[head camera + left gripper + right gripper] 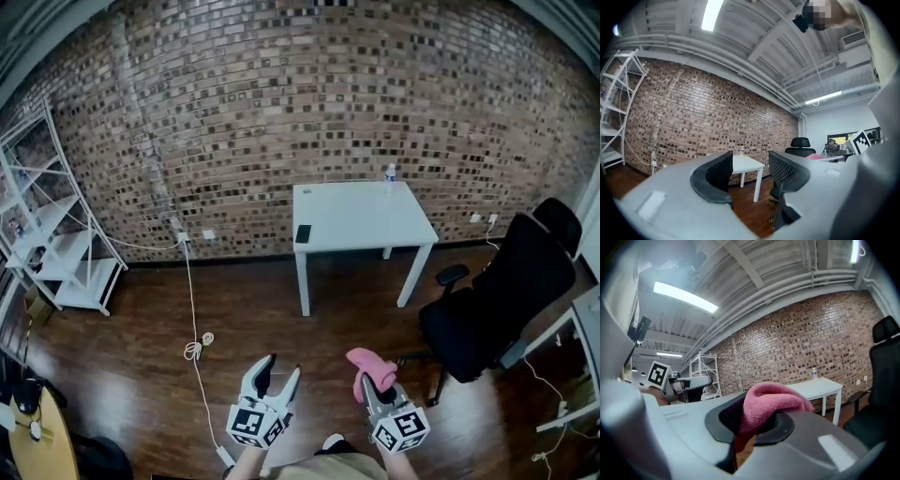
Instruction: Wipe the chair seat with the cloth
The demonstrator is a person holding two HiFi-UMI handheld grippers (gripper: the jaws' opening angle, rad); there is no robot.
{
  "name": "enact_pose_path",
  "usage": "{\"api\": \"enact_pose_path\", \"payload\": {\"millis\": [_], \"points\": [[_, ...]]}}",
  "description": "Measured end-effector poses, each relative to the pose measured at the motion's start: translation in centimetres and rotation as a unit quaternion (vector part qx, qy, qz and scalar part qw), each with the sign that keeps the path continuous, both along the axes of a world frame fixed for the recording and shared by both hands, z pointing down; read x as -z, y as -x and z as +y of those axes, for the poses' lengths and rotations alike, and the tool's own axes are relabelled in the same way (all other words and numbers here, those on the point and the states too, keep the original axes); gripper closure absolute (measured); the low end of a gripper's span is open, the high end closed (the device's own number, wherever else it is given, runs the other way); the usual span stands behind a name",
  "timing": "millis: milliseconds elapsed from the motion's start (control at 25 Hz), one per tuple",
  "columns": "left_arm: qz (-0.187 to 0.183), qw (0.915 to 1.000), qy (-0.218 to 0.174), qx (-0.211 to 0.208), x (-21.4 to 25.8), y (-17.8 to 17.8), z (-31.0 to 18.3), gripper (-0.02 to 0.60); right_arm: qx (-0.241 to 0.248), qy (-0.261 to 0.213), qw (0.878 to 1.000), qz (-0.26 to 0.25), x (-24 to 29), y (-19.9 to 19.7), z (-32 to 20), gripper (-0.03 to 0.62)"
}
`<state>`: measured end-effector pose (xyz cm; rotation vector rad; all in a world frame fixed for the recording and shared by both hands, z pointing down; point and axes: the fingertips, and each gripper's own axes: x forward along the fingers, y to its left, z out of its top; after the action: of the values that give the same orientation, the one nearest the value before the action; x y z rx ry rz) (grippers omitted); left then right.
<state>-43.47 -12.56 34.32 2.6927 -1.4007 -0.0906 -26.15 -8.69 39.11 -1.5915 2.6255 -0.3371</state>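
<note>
A black office chair (497,305) stands at the right of the head view, its seat (459,337) facing left; it also shows as a black chair (801,146) and a dark chair back (883,376) in the gripper views. My right gripper (372,382) is held low in front of me, shut on a pink cloth (368,367) that bulges from its jaws as the pink cloth (771,404). It is well short of the chair. My left gripper (275,372) hangs beside it, open, with nothing between its fingers (719,171).
A white table (356,220) with a small bottle (390,174) and a dark phone (303,233) stands against the brick wall. A white shelf rack (52,234) is at the left. A white cable (192,309) runs across the wooden floor. Another desk edge (572,356) is at far right.
</note>
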Motion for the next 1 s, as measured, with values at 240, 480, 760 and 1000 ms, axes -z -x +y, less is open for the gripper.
{"api": "enact_pose_path", "payload": {"millis": [240, 480, 760, 1000], "points": [[-0.013, 0.9949, -0.004, -0.100, 0.7, -12.2, -8.8, 0.364, -0.089, 0.007, 0.996, -0.002, -0.5, -10.8, -6.3, 0.591], [-0.024, 0.9734, 0.020, -0.227, -2.5, -23.1, -12.8, 0.364, -0.211, 0.033, 0.973, -0.092, -2.5, -18.7, -5.8, 0.591], [-0.019, 0.9185, 0.020, -0.394, -4.8, -37.6, -17.1, 0.365, -0.367, 0.062, 0.922, -0.104, -6.4, -28.1, -6.3, 0.591], [-0.014, 0.8738, 0.006, -0.486, -3.5, -47.0, -22.5, 0.365, -0.481, 0.052, 0.870, -0.098, -6.2, -35.4, -10.3, 0.591]]}}
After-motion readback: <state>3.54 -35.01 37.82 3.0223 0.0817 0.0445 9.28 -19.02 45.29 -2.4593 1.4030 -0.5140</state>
